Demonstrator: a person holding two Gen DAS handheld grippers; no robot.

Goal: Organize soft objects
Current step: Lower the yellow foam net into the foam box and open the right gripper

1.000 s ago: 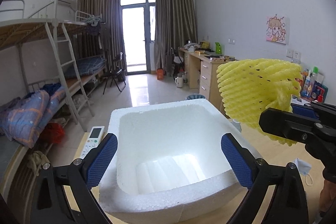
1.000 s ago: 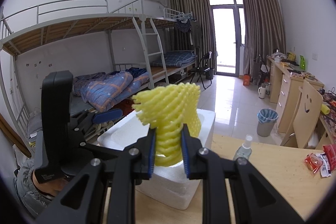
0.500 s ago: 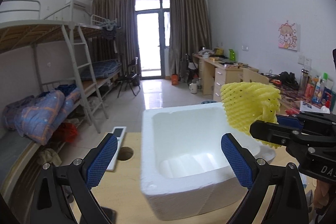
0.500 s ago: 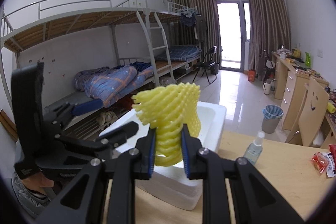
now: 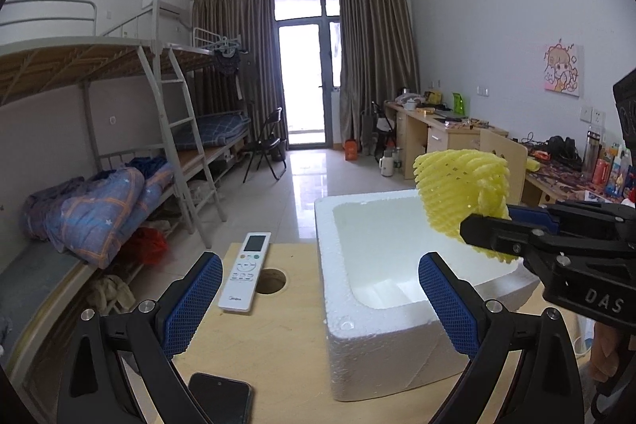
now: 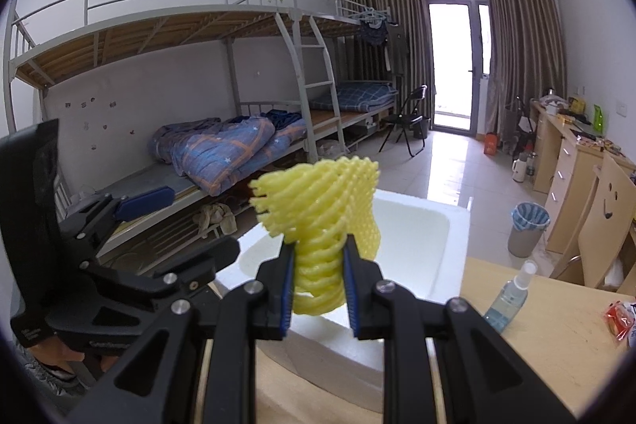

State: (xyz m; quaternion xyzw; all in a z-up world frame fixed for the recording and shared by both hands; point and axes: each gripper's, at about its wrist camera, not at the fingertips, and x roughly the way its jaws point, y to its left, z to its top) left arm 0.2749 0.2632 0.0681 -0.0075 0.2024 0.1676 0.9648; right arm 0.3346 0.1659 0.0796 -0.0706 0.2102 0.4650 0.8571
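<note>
Right gripper (image 6: 318,279) is clamped on the yellow foam fruit net (image 6: 324,221), held above the rim of the white styrofoam box (image 5: 381,328). Left gripper (image 5: 320,299) stands spread wide, holding nothing. Box interior appears bare; judged: placement pending, release not yet done

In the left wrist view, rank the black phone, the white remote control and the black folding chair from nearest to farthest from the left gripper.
1. Black phone: on the wooden table, low between the left gripper jaws.
2. White remote control: farther up the table, beside the round hole.
3. Black folding chair: far across the room, near the glass door.
</note>
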